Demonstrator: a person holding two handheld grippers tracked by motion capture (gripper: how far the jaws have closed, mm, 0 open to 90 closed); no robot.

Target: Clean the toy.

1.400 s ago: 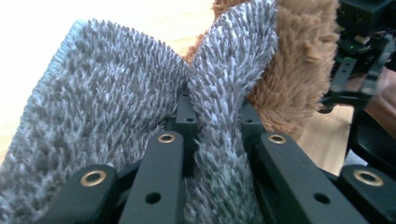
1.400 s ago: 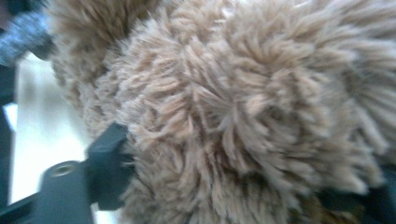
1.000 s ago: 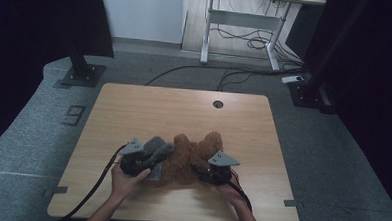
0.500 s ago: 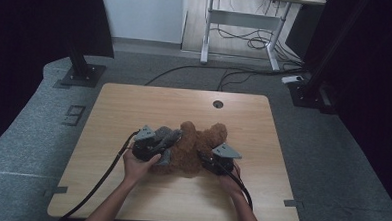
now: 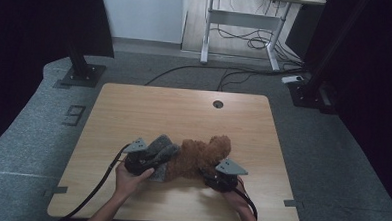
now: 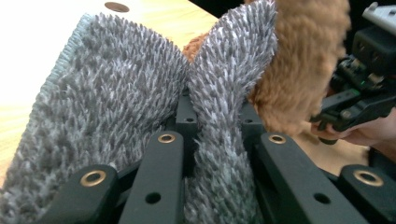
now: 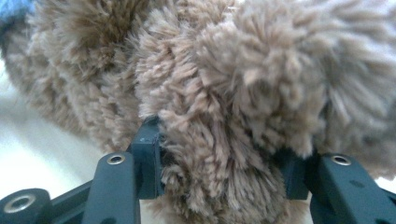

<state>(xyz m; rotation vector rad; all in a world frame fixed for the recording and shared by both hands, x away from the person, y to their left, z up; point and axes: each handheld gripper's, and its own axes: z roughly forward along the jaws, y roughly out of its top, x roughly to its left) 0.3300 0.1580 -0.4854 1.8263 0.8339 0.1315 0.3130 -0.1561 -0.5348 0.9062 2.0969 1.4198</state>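
From the high view, a shaggy two-tone cloth lies near the front edge of the table point(image 5: 184, 110), about midway along it: a grey cloth point(image 5: 161, 150) on the left joined to a brown cloth point(image 5: 202, 158) on the right, with the long axis running roughly parallel to that front edge and the brown end tilting slightly toward the far right corner. The left gripper point(image 5: 142, 160) sits on the grey end and the right gripper point(image 5: 220, 175) on the brown end. In the left gripper view, the jaws are pinched tight on a fold of the grey cloth point(image 6: 219, 140), which stands up between them, the brown cloth point(image 6: 299, 70) behind. In the right gripper view, the jaws have just been opening slightly and sit half-closed around a thick tuft of the brown cloth point(image 7: 224, 154); I judge this hold loose. Pulling the ends apart could slip that tuft free, since only pile seems caught, or bunch the cloth toward the tighter left grip
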